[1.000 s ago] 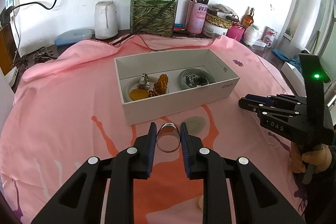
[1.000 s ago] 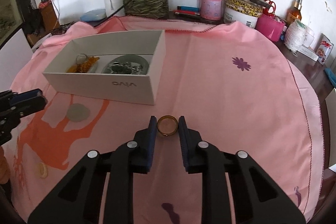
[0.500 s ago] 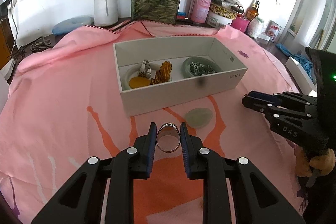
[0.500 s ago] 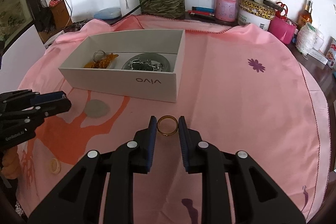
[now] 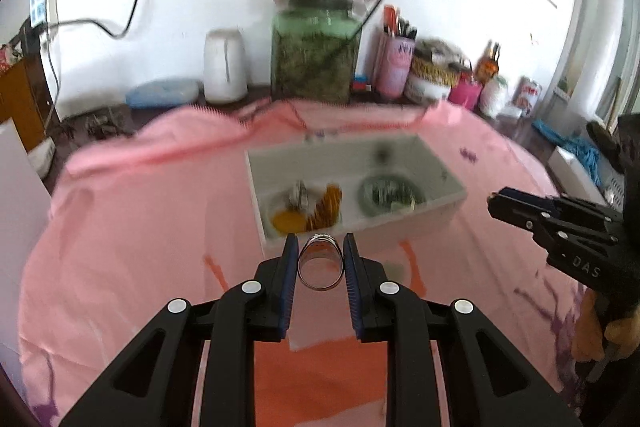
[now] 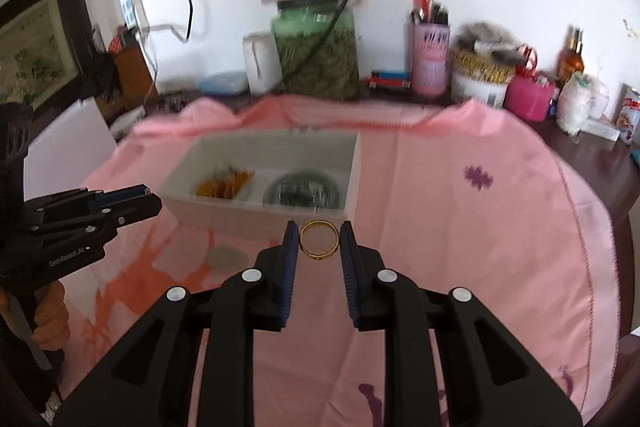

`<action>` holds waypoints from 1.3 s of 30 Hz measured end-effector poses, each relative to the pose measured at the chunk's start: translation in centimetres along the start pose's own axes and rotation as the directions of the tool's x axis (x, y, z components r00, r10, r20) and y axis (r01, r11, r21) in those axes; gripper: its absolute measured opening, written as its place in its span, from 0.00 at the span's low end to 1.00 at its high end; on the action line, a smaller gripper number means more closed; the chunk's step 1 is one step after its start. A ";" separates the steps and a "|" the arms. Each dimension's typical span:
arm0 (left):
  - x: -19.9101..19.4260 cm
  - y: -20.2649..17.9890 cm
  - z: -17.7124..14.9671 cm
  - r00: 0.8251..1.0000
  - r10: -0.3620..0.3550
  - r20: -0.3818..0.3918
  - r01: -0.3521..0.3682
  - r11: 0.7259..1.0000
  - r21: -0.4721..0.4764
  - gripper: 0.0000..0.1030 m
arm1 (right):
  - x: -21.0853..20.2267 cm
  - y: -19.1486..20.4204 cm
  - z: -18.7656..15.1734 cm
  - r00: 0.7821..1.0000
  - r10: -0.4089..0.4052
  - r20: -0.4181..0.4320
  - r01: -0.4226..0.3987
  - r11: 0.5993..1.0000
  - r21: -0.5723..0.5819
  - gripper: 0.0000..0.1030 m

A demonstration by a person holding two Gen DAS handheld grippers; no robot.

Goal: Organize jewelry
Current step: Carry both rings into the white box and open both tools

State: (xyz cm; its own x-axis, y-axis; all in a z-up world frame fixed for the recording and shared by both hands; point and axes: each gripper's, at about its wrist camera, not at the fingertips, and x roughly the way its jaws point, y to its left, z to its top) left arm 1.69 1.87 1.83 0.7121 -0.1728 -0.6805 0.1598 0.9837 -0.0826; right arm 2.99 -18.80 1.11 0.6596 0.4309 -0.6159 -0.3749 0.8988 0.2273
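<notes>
The left tool grips a silver ring between its pads, just before the near wall of the white box. The right tool pinches a gold ring, raised near that box on the pink-clothed desk.

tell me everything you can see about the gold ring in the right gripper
The gold ring is a plain, smooth, shiny yellow metal band with no stone visible. It stands upright with its opening facing the camera, pinched on both sides between the blue-padded fingers of the right hand-held gripper. It is held off the pink cloth, in front of the near wall of the white box. Only the finger pads touch it.
</notes>
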 end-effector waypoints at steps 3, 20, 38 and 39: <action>-1.7 -0.3 2.8 0.998 0.017 0.060 -0.018 1.000 0.011 0.22 | -1.5 0.3 2.3 0.999 0.024 0.047 -0.025 1.000 0.008 0.20; 3.9 0.4 6.0 1.000 0.018 0.022 -0.017 0.998 -0.053 0.22 | 4.1 1.9 6.5 0.996 0.093 -0.004 -0.093 0.995 0.046 0.20; 8.2 1.1 4.1 0.996 0.043 -0.073 -0.046 0.998 -0.041 0.31 | 8.7 0.7 4.7 0.993 0.026 -0.114 -0.020 0.999 0.047 0.27; 7.9 1.1 4.2 0.997 0.039 -0.064 -0.042 0.998 -0.045 0.36 | 8.5 0.6 4.8 0.994 0.031 -0.107 -0.026 0.998 0.055 0.27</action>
State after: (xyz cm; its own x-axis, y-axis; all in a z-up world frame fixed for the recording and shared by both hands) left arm 10.34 1.39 -0.59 0.6728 -0.1306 -0.7282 0.0990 0.9913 -0.0864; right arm 11.50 -14.26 -0.35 0.5743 0.4478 -0.6853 -0.3553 0.8905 0.2841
